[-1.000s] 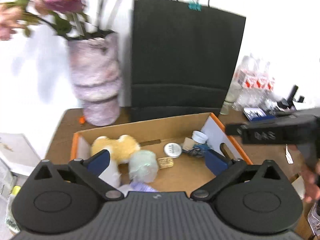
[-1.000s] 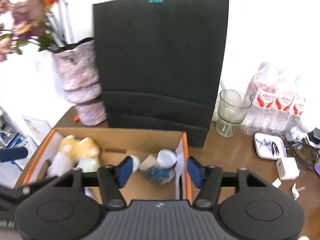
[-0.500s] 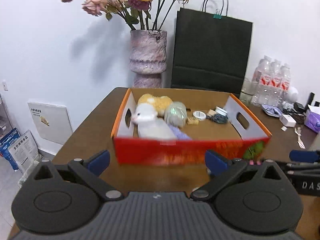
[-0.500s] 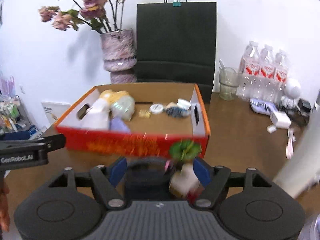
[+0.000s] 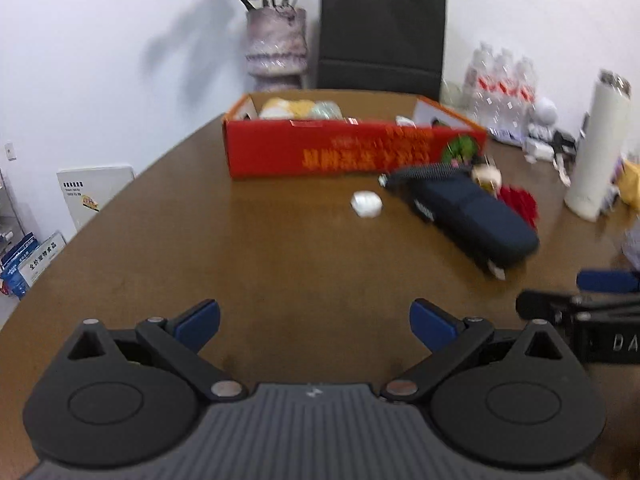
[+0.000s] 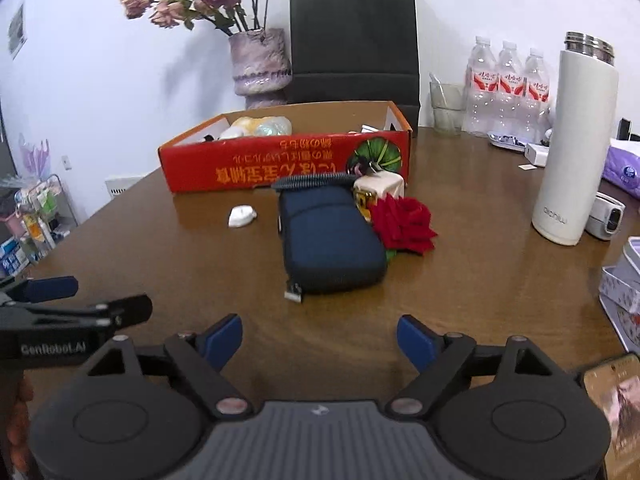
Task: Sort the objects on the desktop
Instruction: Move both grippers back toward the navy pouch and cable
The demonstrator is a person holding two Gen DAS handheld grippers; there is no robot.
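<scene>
A red cardboard box (image 6: pixel 288 160) (image 5: pixel 352 152) with plush toys and small items stands mid-table. In front of it lie a dark blue zip case (image 6: pixel 330 240) (image 5: pixel 464 212), a red fabric rose (image 6: pixel 404 224), a small cream box (image 6: pixel 378 188) and a small white object (image 6: pixel 241 216) (image 5: pixel 366 204). My left gripper (image 5: pixel 314 322) is open and empty, low over the bare table, well short of them. My right gripper (image 6: pixel 320 338) is open and empty, just short of the case. Each gripper shows at the edge of the other's view.
A tall white thermos (image 6: pixel 572 140) stands at the right, with water bottles (image 6: pixel 506 88), a glass (image 6: pixel 446 108) and a tin (image 6: pixel 624 280) nearby. A vase of flowers (image 6: pixel 260 64) and a black paper bag (image 6: pixel 354 40) stand behind the box.
Both grippers have pulled back from over the box to the near part of the table. The case, rose and white object have come into view.
</scene>
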